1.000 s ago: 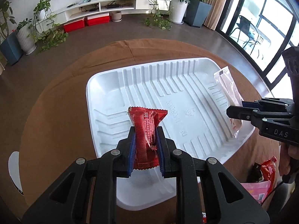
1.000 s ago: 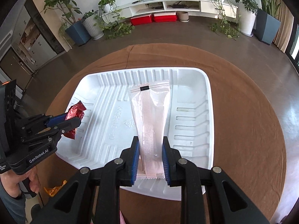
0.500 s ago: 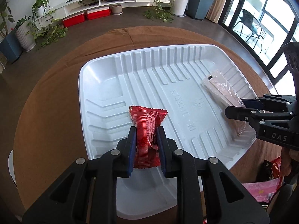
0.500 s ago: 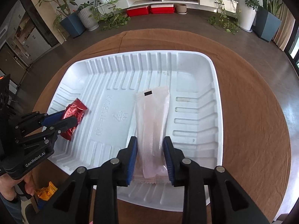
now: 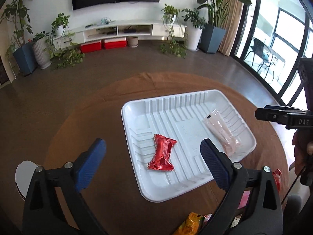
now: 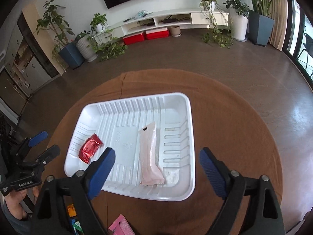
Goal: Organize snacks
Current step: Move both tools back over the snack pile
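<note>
Both sets of fingers just sprung wide, nothing between them: left gripper [image 5: 153,152] above the red snack [image 5: 162,153], right gripper [image 6: 156,160] above the pink packet [image 6: 149,154], both lying in the white tray [image 6: 187,188] on the counter [image 6: 234,137]. Drop-off done; next, fetching loose packets [image 6: 121,226] at near edge

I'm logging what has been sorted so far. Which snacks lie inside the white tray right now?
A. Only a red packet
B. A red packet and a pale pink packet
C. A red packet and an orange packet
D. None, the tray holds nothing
B: the red packet and the pale pink packet both lie flat in the tray, apart from each other, with no gripper touching them.
</note>
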Tool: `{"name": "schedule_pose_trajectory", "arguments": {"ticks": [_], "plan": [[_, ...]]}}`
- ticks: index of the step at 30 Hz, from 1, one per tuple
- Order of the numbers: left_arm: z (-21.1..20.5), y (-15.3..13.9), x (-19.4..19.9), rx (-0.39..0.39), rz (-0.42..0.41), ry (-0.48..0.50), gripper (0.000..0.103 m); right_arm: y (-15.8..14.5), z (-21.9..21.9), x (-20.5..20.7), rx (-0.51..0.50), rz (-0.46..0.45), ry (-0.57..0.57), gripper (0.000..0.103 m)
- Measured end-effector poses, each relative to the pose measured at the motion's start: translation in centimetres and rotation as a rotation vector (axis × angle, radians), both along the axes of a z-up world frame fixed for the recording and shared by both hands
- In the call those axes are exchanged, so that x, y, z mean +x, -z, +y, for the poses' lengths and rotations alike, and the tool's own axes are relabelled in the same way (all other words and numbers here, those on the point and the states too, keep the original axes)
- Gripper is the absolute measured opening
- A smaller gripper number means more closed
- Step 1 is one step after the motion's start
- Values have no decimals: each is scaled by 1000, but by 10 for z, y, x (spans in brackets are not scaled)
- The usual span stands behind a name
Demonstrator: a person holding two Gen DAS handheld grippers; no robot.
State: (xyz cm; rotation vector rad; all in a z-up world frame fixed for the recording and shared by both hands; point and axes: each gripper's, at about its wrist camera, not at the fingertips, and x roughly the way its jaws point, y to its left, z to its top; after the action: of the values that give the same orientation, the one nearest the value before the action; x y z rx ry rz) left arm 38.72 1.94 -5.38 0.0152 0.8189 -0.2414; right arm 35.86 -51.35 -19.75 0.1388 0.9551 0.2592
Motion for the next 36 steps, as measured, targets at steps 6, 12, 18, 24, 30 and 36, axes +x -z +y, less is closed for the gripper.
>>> {"name": "schedule_pose_trajectory", "arguments": {"ticks": [6, 12, 18, 24, 30, 36], "plan": [[9, -45, -80, -33, -250, 2, 103, -51, -29, -71, 239, -217, 29, 101], [23, -49, -144, 21, -169, -123, 103, -49, -43, -142, 399, -284, -1, 103], [43, -27, -217, -93, -122, -188, 103, -27, -45, -207, 379, -252, 1, 103], [10, 17, -274, -61, -29, -66, 103, 15, -34, -260, 313, -152, 29, 102], [-4, 49, -302, -158, 25, 17, 103, 50, -11, -289, 352, -7, -35, 92], [1, 43, -309, -184, 41, 52, 103, 67, 31, -295, 424, 72, -133, 84]]}}
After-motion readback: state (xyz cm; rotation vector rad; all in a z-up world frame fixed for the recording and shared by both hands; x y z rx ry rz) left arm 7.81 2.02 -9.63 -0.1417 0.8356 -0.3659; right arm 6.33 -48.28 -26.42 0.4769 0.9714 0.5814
